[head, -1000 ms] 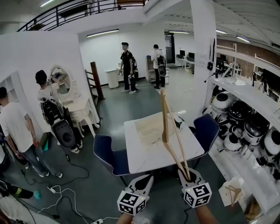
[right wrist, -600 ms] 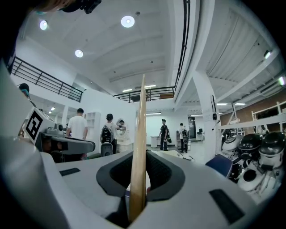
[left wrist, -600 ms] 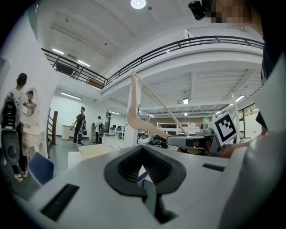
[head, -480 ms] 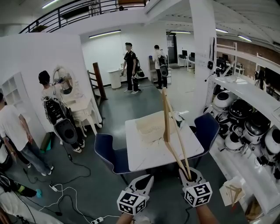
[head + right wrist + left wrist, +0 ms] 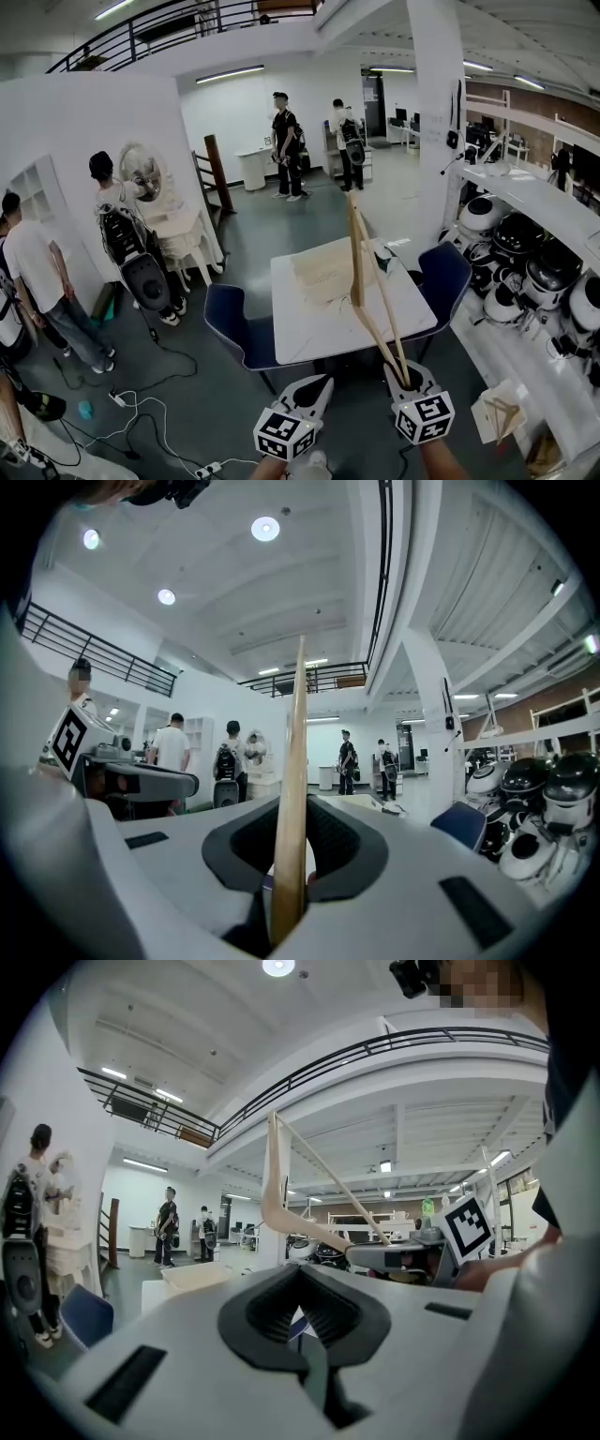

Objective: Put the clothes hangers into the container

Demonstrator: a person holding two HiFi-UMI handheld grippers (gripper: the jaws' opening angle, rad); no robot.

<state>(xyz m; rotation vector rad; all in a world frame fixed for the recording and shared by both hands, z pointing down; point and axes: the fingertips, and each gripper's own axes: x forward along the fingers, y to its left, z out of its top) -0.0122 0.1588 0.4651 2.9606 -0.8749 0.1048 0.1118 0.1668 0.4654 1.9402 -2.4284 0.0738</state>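
Hanger point(image 5: 354, 262) stands on end, upright, in right gripper point(image 5: 405, 376).

Likely lab hall: mezzanine railing point(image 5: 159, 23), appliance shelves point(image 5: 530, 204), floor cables point(image 5: 127, 410).

- The container point(image 5: 321, 270) sits on the worktop point(image 5: 309, 339).
- One chair point(image 5: 234, 330) stands left of the worktop, another point(image 5: 442, 274) right.
- The clothes hanger point(image 5: 355, 267) rises from the right gripper point(image 5: 405, 379), with the left gripper point(image 5: 315, 388) beside it.

Clear run to the tabletop point(image 5: 319, 337)
Bare floor point(image 5: 206, 394) reaches its near edge between left chair point(image 5: 236, 330) and right chair point(image 5: 442, 274); the hanger point(image 5: 356, 272) in the right claw point(image 5: 403, 380) juts ahead, crowded shelf point(image 5: 539, 208) alongside.
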